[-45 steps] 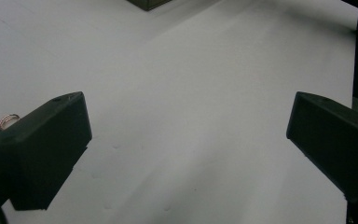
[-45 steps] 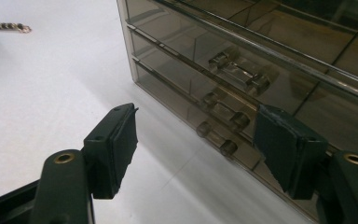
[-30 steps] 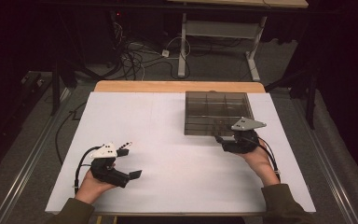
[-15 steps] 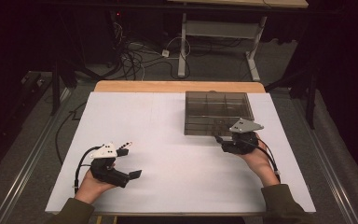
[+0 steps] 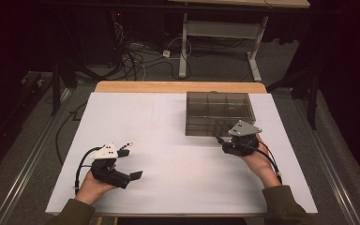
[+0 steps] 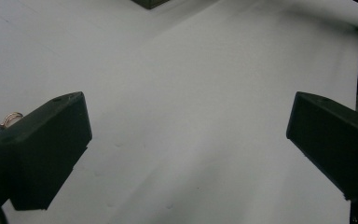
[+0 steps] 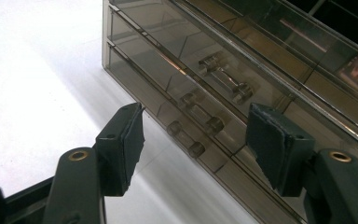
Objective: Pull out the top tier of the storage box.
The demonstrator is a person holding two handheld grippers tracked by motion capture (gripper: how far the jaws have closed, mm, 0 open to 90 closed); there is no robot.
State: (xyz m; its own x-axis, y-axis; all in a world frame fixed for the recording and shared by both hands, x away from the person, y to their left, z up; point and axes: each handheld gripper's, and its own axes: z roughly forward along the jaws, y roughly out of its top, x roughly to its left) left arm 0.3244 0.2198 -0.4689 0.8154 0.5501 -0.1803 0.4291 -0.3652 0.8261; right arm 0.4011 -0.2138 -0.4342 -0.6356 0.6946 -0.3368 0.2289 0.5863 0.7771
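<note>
Smoky plastic box (image 5: 219, 113) sits right of centre; the right gripper (image 5: 221, 140), jaws apart and empty, faces its front handles (image 7: 196, 128). Left gripper (image 5: 132, 161), lower left, gapes wide.

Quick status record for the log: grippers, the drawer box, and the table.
right gripper: open, jaws either side of a drawer handle, pads not touching it
left gripper: open, nothing between the jaws, white table under it
drawer box: smoked clear plastic, three drawers, all shut, far right part of the table
drawer handles: clear bars on the box front, one per drawer
table: white top, wooden strip along the far edge
hands: right hand close to the box front, left hand near the table's near left edge
</note>
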